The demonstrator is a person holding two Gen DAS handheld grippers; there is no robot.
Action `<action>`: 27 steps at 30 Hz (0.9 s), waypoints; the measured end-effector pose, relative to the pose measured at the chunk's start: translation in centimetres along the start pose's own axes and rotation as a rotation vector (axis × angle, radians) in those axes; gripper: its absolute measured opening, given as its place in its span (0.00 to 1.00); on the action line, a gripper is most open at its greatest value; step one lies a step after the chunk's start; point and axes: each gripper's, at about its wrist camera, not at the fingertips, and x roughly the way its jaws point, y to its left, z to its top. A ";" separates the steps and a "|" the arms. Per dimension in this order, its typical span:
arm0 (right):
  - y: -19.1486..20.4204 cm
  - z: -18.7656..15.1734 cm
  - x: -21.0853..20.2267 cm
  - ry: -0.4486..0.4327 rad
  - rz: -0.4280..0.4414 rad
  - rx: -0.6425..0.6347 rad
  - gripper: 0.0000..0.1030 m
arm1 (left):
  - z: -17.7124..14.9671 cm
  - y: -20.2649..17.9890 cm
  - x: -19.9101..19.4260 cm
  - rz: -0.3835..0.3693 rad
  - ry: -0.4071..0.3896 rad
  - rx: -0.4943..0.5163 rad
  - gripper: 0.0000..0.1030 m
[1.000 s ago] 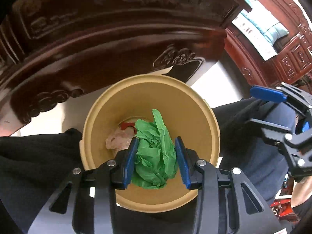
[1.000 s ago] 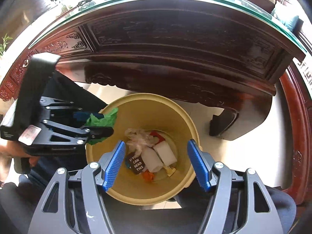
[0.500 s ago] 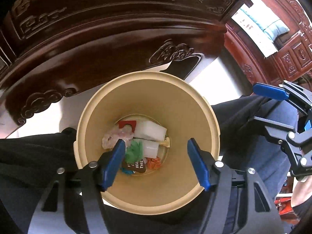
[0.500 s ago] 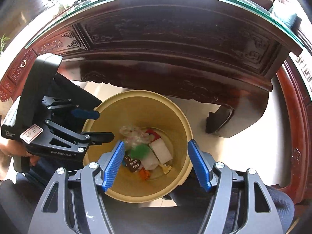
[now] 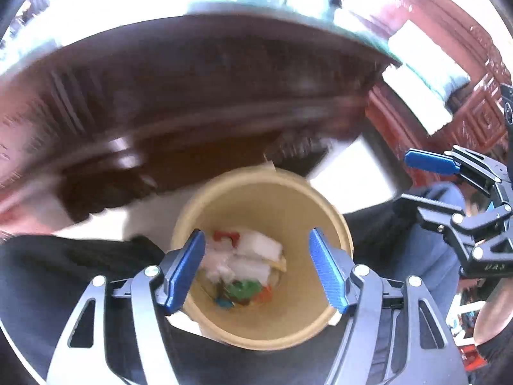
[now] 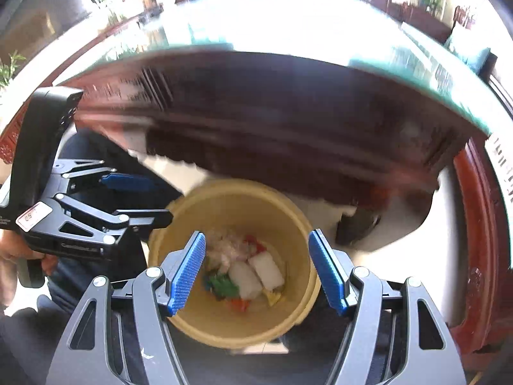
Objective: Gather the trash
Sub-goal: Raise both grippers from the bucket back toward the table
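A tan round trash bin [image 5: 317, 211] stands on the floor below both grippers; it also shows in the right wrist view [image 6: 282, 208]. At its bottom lie a crumpled green wrapper [image 5: 243, 287] [image 6: 224, 284], white blocks [image 5: 259, 247] [image 6: 256, 272] and other small scraps. My left gripper [image 5: 256, 269] is open and empty above the bin; it shows from the side in the right wrist view [image 6: 141, 199]. My right gripper [image 6: 256, 272] is open and empty above the bin, and shows at the right of the left wrist view [image 5: 416, 183].
A dark carved wooden table [image 6: 288, 122] with a glass top [image 6: 288, 25] rises just behind the bin. The person's dark-trousered legs [image 5: 64, 276] flank the bin. Red carved furniture [image 6: 477, 256] stands at the right. Both views are motion-blurred.
My left gripper opened and dropped the green wrapper into the bin. Both grippers have since risen and tilted up, so the bin looks smaller and the tabletop shows.
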 end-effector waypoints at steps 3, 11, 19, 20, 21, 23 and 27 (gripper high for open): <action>0.2 3.3 -2.9 -0.154 -0.019 0.015 0.68 | 2.2 0.8 -4.0 0.063 -0.121 -0.014 0.74; 0.5 11.7 -7.7 -0.504 -0.112 0.061 0.78 | 9.6 2.2 -13.2 0.247 -0.470 -0.067 0.91; 0.5 17.1 -7.8 -0.638 -0.207 0.109 0.92 | 13.7 1.2 -17.2 0.454 -0.673 -0.060 0.96; 0.4 17.6 -7.6 -0.643 -0.215 0.114 0.92 | 14.2 1.1 -17.3 0.474 -0.683 -0.060 0.96; 0.3 17.9 -7.3 -0.644 -0.224 0.120 0.92 | 14.7 0.9 -17.3 0.487 -0.688 -0.059 0.96; -0.2 18.5 -6.6 -0.631 -0.235 0.123 0.92 | 15.5 0.9 -17.1 0.513 -0.682 -0.049 0.96; -0.8 19.2 -5.2 -0.599 -0.257 0.137 0.92 | 17.1 1.6 -16.3 0.558 -0.635 -0.047 0.96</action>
